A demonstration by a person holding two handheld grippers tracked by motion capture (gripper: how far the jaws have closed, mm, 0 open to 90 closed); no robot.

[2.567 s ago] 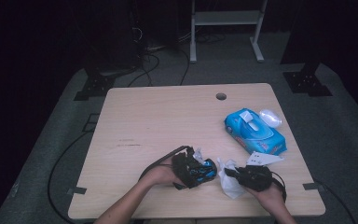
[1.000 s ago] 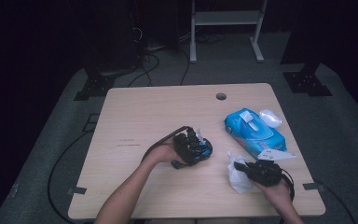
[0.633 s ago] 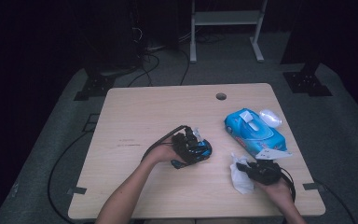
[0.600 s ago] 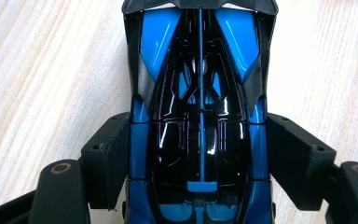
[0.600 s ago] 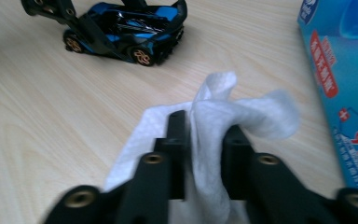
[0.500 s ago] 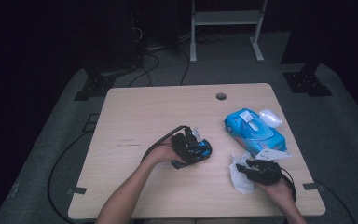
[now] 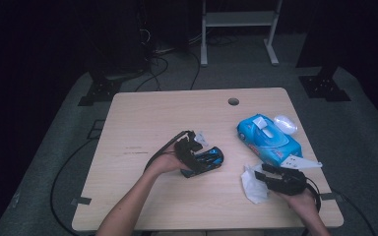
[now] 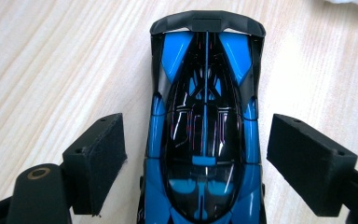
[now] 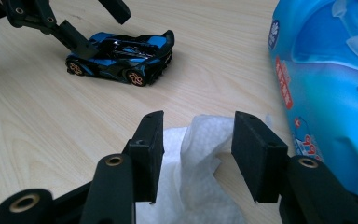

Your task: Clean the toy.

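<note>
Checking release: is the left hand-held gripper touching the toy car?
Apart. In the left gripper view, bare table shows between each pad and the toy car; the left hand-held gripper has just been opening.

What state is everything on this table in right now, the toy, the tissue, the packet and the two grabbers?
Toy car: on its wheels on the table, unheld.
Wipe: crumpled, lying loose.
Wipes pack: lying flat, lid flipped open.
Left gripper: open astride the car, jaws just widened.
Right gripper: open over the wipe, jaws just opened.
</note>
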